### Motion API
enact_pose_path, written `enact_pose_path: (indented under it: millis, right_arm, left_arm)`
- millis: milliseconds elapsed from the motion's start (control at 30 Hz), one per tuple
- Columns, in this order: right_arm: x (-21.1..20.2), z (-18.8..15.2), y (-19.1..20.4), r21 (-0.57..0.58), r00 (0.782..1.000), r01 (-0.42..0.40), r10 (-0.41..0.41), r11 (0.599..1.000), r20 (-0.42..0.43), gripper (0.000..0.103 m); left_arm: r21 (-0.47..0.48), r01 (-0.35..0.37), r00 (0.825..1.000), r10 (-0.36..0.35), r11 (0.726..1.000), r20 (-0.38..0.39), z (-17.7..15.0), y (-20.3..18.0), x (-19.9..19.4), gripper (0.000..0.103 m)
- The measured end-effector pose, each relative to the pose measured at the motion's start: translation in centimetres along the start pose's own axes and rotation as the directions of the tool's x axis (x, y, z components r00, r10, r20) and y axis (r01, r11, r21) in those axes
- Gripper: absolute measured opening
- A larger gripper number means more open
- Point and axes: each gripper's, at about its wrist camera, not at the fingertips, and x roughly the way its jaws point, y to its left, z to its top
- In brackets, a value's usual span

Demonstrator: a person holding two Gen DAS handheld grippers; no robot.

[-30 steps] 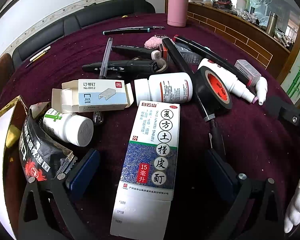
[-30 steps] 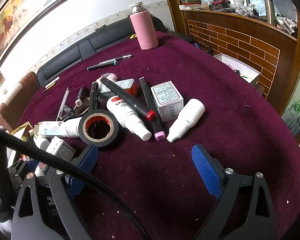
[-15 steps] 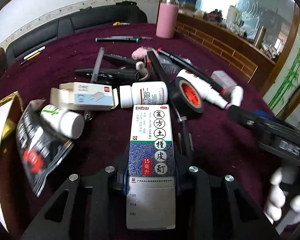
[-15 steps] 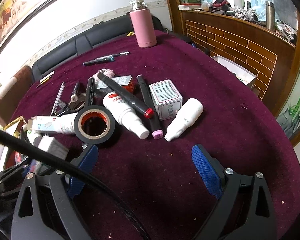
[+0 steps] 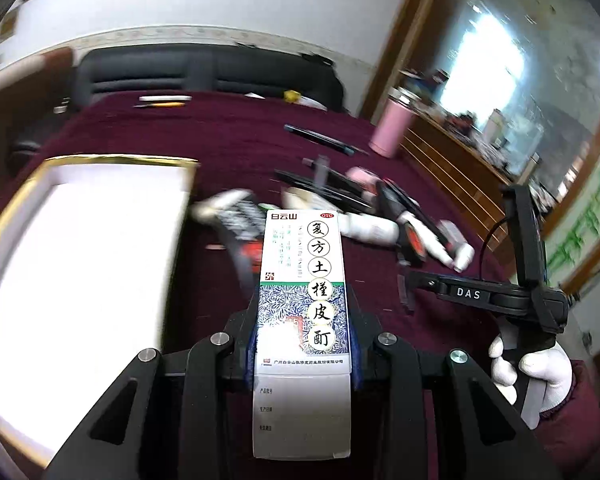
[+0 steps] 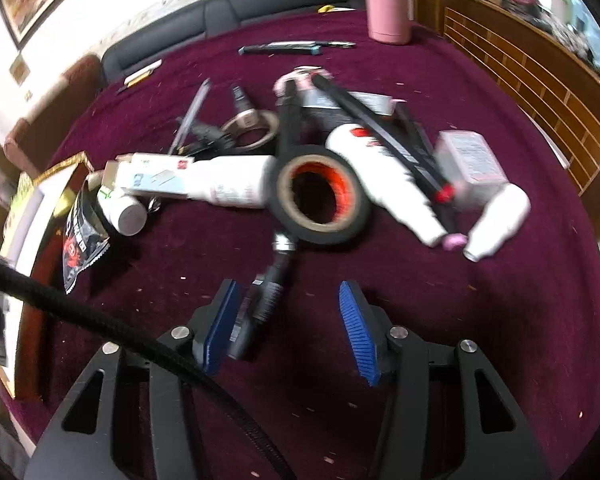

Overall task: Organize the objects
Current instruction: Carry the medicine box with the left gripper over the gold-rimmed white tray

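**White carton clamped in the left jaws, right jaws spread over a black pen**

White and blue, the medicine carton (image 5: 303,320) sits pinched between the closed pads of the left gripper (image 5: 303,344), held lifted above the maroon tabletop (image 5: 228,136) with its printed face up and its long axis pointing forward. Just to its left lies a gold-edged white box (image 5: 76,264), open side up, near the table's left edge. To the right, a white-gloved hand (image 5: 534,376) holds the right gripper's black body level over the cloth.

In the right wrist view, the right gripper (image 6: 288,320) stands with its two blue pads (image 6: 356,320) apart, holding nothing. One black pen (image 6: 264,300) lies between them, close against the left pad; whether it touches is unclear through the blur. Bare cloth spreads to the right of the pads toward the table's right edge.

Beyond the pen sits one black tape roll (image 6: 320,196), propped among the clutter. Three white bottles are countable around it, plus one small square box (image 6: 470,156). One pink flask (image 6: 388,4) stands upright at the far edge, well apart from the pile.
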Motion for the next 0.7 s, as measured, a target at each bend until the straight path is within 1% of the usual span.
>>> enact_pose_path:
  millis: [33,67,100,167,200,300,400,467,533,600,700]
  right_arm:
    - [0.7,0.1,0.6,-0.012,1.0,-0.002,0.002,1.0,-0.024,0.05]
    - [0.9,0.1,0.9,-0.021,0.999,0.016,-0.016,1.0,-0.029,0.045]
    - [0.9,0.0,1.4,-0.042,0.999,0.048,-0.049,0.998,-0.012,0.031]
    - [0.7,-0.1,1.7,-0.061,0.997,0.073,-0.075,0.995,-0.017,0.019]
    - [0.6,-0.1,1.5,-0.054,0.998,0.061,-0.062,0.997,-0.022,0.013]
    - [0.0,-0.3,0.2,-0.013,0.999,0.001,-0.001,1.0,-0.045,0.013]
    - [-0.5,-0.8,-0.6,0.005,0.998,-0.039,0.039,0.999,-0.05,0.013]
    - [-1.0,-1.3,-0.9,0.014,0.996,-0.067,0.068,0.998,-0.052,0.014]
    - [-1.6,-1.9,-1.1,0.025,0.991,-0.115,0.117,0.993,-0.059,0.014]
    - [-2.0,-2.2,-1.1,0.033,0.985,-0.158,0.16,0.987,-0.065,0.014]
    - [-2.5,-2.3,-0.8,0.026,0.974,-0.212,0.214,0.977,-0.07,0.014]
  left_arm:
    - [-0.015,-0.014,1.0,0.014,1.0,0.008,0.0,0.9,-0.5,0.029]
    - [-0.035,-0.028,0.999,0.028,0.999,0.017,0.0,1.8,-1.0,0.029]
    - [-0.05,-0.038,0.999,0.039,0.998,0.025,-0.1,2.5,-1.4,0.029]
    - [-0.072,-0.069,0.996,0.072,0.995,0.043,-0.1,3.9,-1.9,0.029]
    - [-0.082,-0.084,0.995,0.088,0.993,0.05,-0.1,4.5,-2.0,0.029]
    - [-0.118,-0.131,0.988,0.138,0.984,0.061,0.6,6.7,-2.0,0.029]
    - [-0.124,-0.176,0.98,0.186,0.976,0.072,1.2,8.1,-1.6,0.029]
    - [-0.134,-0.19,0.977,0.2,0.973,0.067,1.6,9.3,-0.8,0.029]
    - [-0.166,-0.209,0.975,0.219,0.964,0.042,1.4,10.8,0.1,0.029]
    - [-0.198,-0.222,0.975,0.223,0.955,-0.017,1.1,11.7,1.8,0.029]
    - [-0.205,-0.249,0.968,0.236,0.947,-0.085,-0.2,11.3,3.0,0.029]
